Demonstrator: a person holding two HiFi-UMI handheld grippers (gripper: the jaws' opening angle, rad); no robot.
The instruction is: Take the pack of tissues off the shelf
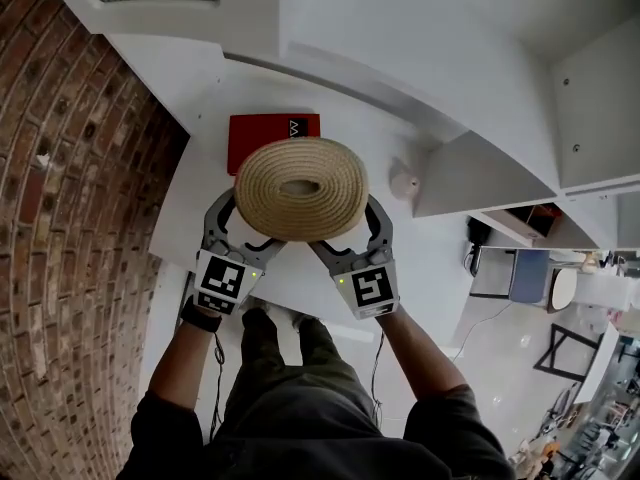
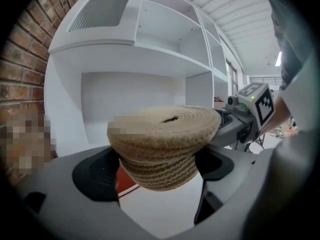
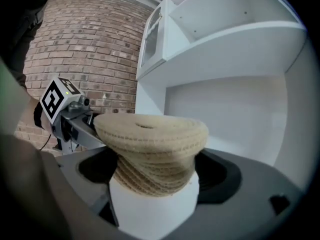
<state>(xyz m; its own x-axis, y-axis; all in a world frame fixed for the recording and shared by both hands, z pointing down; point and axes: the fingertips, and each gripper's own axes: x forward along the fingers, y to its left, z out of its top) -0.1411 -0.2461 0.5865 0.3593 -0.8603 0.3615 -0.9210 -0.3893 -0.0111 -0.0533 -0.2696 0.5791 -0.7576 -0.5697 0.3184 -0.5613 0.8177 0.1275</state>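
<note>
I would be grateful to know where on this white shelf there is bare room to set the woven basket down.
Bare shelf lies left of the red pack, toward the brick wall, and at the front right, nearer than the small white round object. The middle is crowded: the woven basket is held right by the red pack.

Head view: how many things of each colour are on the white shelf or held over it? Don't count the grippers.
Tan: 1, the woven rope holder
Red: 1, the flat red box
White: 1, the small round white thing
Total: 3
</note>
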